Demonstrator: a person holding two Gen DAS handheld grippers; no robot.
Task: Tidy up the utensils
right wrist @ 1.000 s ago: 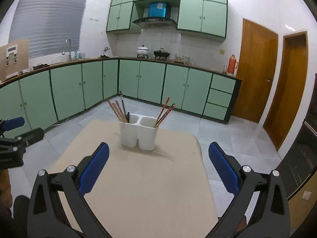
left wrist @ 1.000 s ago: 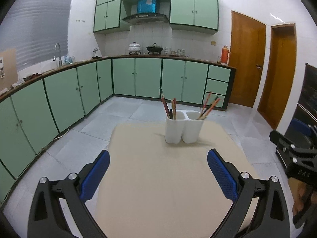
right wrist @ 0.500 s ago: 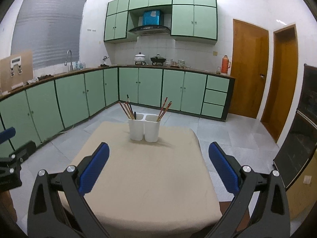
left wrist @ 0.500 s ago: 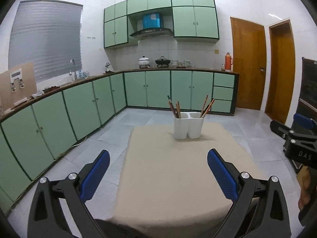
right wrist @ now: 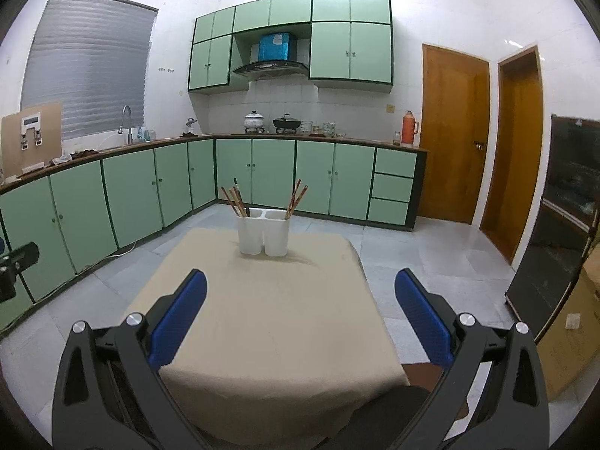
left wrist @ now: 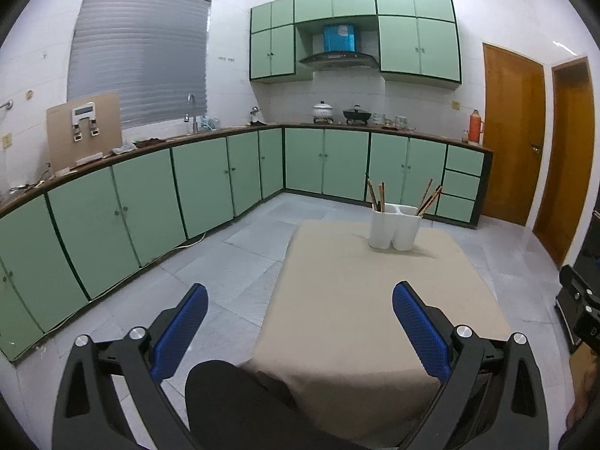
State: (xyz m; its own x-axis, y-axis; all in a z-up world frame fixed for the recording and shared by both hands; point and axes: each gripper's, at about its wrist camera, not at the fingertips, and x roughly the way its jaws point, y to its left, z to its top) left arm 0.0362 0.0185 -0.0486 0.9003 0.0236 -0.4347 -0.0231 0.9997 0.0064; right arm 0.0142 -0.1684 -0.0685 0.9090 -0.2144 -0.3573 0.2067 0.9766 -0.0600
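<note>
At the far end of the cloth-covered table point(right wrist: 270, 322) stands the white two-cup holder point(right wrist: 263, 233), chopsticks point(right wrist: 234, 199) leaning in both cups. Left gripper point(left wrist: 300, 322) and right gripper point(right wrist: 300, 318) hang over the near edge, jaws spread wide, holding nothing. With the sticks seemingly sorted, the sound move is a level, steady retreat, keeping the holder centred in view and clear of the cloth. Compared with a second ago, both grippers have drawn well back: the holder appears smaller and farther off.
</note>
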